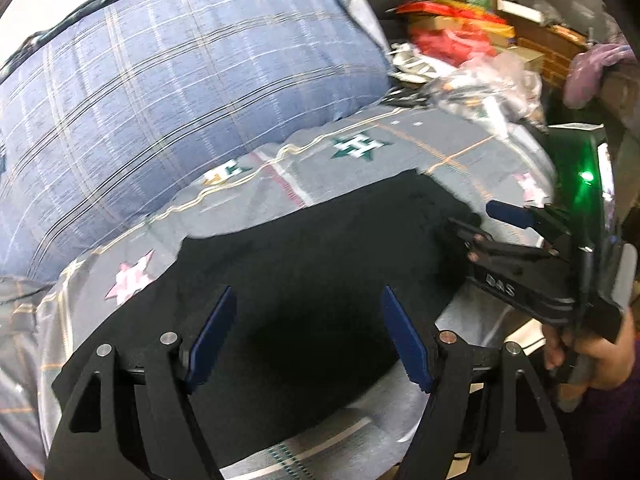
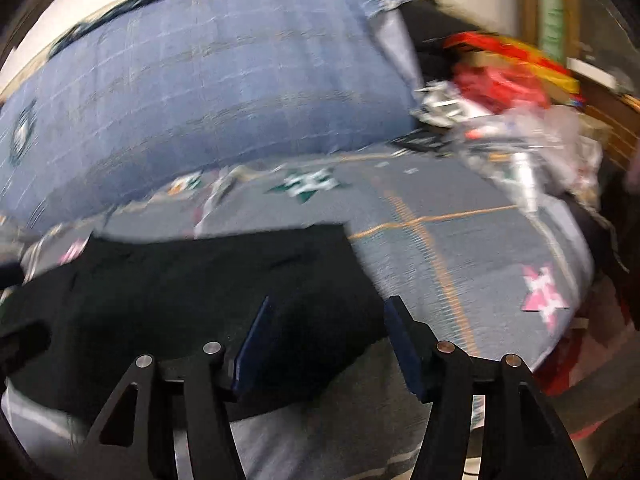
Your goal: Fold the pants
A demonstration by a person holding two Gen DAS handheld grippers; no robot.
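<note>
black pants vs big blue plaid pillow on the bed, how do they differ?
The black pants lie flat and thin on the grey star-print bedsheet; the big blue plaid pillow is puffed up and bulky. The pants are plain black, while the pillow has pale crossing stripes. The pants lie nearest both claws; the pillow sits behind them. Both are fabric and rest on the bedsheet.

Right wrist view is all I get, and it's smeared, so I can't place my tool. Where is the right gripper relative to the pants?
Observer: Seen from the left wrist, the right gripper sits at the right edge of the black pants, open and empty.
Operator: And the left gripper?
Observer: The left gripper is open above the pants' near part, holding nothing.
Operator: Is my tool powered?
Observer: A green light glows on its body.
</note>
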